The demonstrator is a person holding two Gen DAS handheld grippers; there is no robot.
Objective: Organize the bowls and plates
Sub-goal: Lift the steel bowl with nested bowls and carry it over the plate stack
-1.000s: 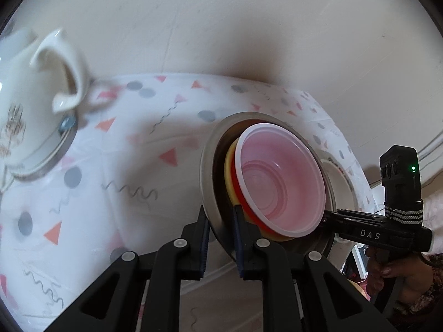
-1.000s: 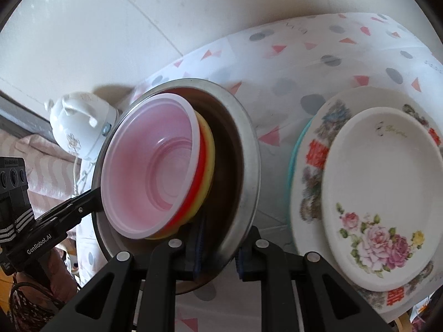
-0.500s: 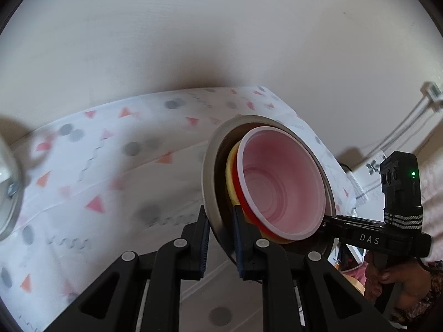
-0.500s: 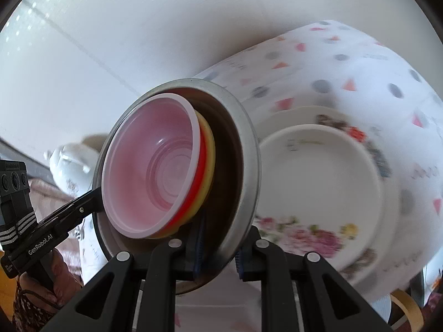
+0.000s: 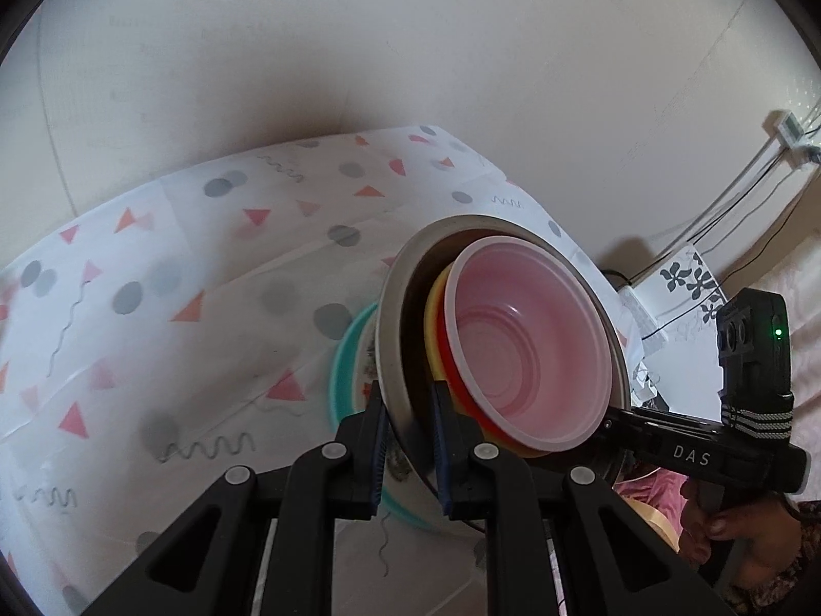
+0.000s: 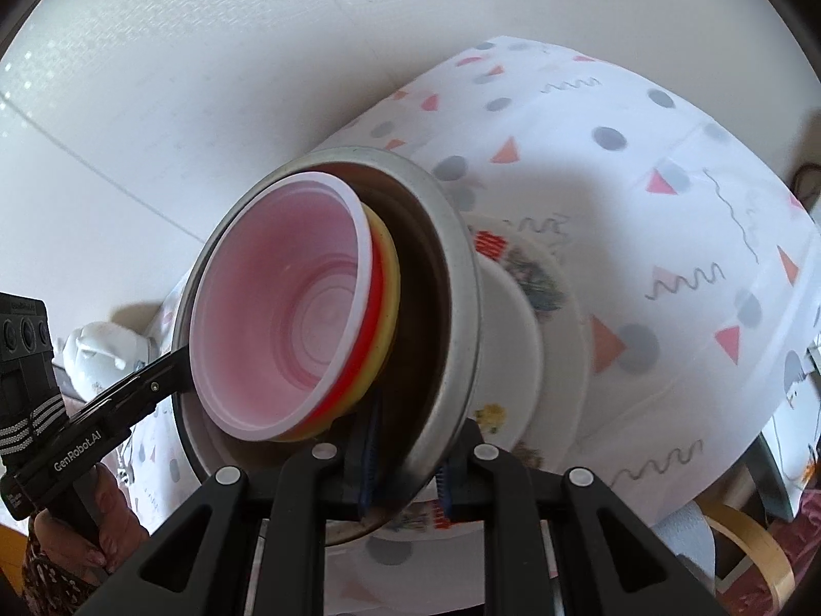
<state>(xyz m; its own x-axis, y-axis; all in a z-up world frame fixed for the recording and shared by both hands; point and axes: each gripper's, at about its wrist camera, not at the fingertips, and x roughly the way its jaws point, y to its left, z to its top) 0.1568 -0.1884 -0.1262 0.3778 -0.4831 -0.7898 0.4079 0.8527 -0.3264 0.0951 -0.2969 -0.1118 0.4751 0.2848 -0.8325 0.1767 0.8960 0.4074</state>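
We hold a steel bowl [image 5: 395, 318] in the air by its rim, one gripper on each side. In the left wrist view, the left gripper [image 5: 408, 444] has its jaws nearly closed, pinching the near rim between the blue pads. Nested inside sit a yellow bowl [image 5: 436, 318], a red bowl [image 5: 454, 380] and a pink bowl [image 5: 533, 344]. Opposite, the right gripper [image 6: 405, 467] clamps the facing rim in the same narrow pinch.

The stack hangs over, and close to, the floral plates [image 6: 544, 277] on the worktop [image 6: 667, 164]; whether it touches them we cannot tell.

Risks, as we judge them: the steel rim is thin and smooth, so uneven motion of the two hands could twist it out of a pinch; tilting could let the loose plastic bowls slide out; a hard descent could knock the plates.

A white cloth with grey dots and coral triangles covers the worktop. A pale wall [image 5: 410, 51] stands behind, with cables [image 5: 718, 205] at right.
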